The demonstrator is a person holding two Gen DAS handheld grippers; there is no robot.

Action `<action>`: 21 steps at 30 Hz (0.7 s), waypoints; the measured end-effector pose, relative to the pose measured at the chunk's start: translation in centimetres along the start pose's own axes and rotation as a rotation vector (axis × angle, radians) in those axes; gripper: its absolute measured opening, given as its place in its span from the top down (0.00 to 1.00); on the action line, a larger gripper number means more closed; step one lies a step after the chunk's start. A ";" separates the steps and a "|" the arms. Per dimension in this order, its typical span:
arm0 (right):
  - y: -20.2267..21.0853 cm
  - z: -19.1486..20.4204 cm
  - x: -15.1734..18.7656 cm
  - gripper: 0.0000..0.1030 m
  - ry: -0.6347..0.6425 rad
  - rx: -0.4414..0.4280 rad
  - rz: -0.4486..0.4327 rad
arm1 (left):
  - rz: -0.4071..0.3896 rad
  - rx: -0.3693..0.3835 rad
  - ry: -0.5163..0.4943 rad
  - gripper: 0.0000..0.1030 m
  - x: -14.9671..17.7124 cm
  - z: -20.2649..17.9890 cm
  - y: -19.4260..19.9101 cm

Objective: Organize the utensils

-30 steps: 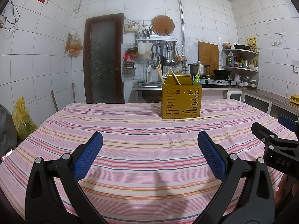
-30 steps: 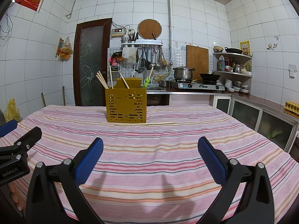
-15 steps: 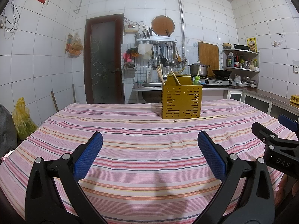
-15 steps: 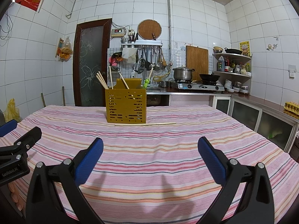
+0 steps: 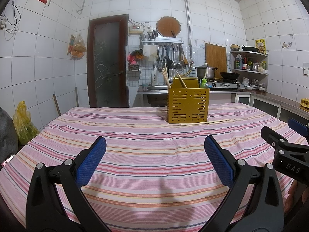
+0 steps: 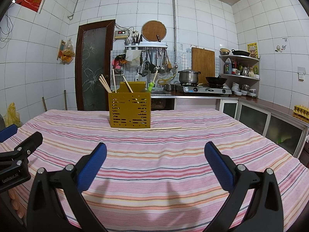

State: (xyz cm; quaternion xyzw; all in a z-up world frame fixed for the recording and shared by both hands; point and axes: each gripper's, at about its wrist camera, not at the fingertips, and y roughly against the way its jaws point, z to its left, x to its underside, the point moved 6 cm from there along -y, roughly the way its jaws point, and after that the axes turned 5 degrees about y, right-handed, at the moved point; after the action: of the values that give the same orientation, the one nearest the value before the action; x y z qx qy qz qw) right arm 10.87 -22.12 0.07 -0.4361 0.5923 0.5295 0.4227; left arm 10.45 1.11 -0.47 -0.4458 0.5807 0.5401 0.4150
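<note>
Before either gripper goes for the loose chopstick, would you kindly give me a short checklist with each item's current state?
1. Left gripper open and holding nothing: ok.
2. Right gripper open and holding nothing: ok.
3. Chopstick lying flat on the tablecloth, unobstructed: ok.
4. Yellow holder upright: ok.
5. Free room inside the holder: cannot tell.
6. Chopstick touching the holder's base: cannot tell.

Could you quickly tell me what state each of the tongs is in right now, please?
Left tongs: open, holding nothing, above the striped tablecloth.
Right tongs: open, holding nothing, short of the loose chopstick.
</note>
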 end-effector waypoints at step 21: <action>0.0 0.1 0.1 0.04 0.001 0.000 -0.001 | -0.001 -0.001 -0.002 0.05 0.0 0.1 0.0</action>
State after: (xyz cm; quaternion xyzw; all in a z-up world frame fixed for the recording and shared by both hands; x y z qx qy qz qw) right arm 10.85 -22.06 -0.03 -0.4366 0.5924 0.5291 0.4226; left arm 10.48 1.19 -0.44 -0.4459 0.5799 0.5405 0.4156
